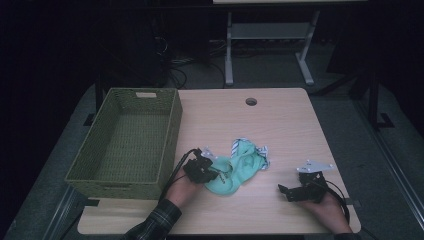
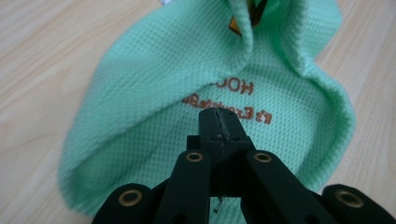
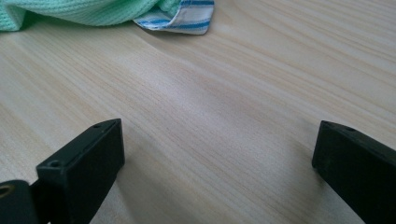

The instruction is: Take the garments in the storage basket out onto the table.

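So far only pickup: left gripper [image 2: 219, 122] pinches green garment [image 1: 235, 172]; right gripper [image 3: 217, 154] spread, idle; basket [image 1: 170, 131], far left, empty.

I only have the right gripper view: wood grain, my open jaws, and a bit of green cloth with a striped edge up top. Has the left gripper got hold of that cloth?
Observer: Yes. The left gripper is shut on the green garment, jaws pinched into the knit just below some brown lettering.
Operator: Where does the cloth go?
Observer: A green woven basket stands at the table's left, beside the left gripper, with nothing visible inside.
Operator: And my right gripper?
Observer: The right gripper rests low on the table, right of the garment, not touching it.
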`<state>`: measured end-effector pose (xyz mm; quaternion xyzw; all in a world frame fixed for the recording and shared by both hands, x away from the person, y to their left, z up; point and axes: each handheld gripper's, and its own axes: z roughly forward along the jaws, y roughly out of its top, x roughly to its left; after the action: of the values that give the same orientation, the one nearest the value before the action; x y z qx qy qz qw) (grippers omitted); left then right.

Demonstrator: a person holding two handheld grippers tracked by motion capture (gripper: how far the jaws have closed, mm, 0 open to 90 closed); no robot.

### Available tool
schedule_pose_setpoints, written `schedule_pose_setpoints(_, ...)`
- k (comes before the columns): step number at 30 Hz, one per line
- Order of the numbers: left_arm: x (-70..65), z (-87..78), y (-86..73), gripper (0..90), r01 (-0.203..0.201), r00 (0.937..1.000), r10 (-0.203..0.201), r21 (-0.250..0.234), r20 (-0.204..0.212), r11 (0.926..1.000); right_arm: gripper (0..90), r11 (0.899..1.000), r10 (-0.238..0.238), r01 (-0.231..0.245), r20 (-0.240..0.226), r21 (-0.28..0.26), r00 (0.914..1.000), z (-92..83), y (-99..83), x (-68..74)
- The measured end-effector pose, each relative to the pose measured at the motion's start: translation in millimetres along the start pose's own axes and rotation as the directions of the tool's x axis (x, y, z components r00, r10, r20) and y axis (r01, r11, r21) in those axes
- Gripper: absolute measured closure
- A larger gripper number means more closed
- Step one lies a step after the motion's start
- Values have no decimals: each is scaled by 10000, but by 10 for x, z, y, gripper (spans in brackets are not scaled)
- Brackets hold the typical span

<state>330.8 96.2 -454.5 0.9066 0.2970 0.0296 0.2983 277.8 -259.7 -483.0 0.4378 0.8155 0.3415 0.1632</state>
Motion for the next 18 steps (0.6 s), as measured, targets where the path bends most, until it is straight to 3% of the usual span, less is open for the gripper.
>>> schedule_pose_setpoints(10, -240, 114, 88, 895, -759, 9948, 762, -70, 673, 9971, 19, 10000, -9, 9, 1, -9, 10000, 3, 2, 0)
schedule_pose_setpoints(15, -350, 201, 135, 893, -751, 9910, 791, -401, 1083, 9964, 19, 10000, -5, 5, -44, -12, 10000, 11, 10, 0)
schedule_pose_setpoints(18, -397, 215, 163, 877, -915, 9900, 957, -445, 1038, 9948, 19, 10000, -4, 4, -46, -13, 10000, 11, 10, 0)
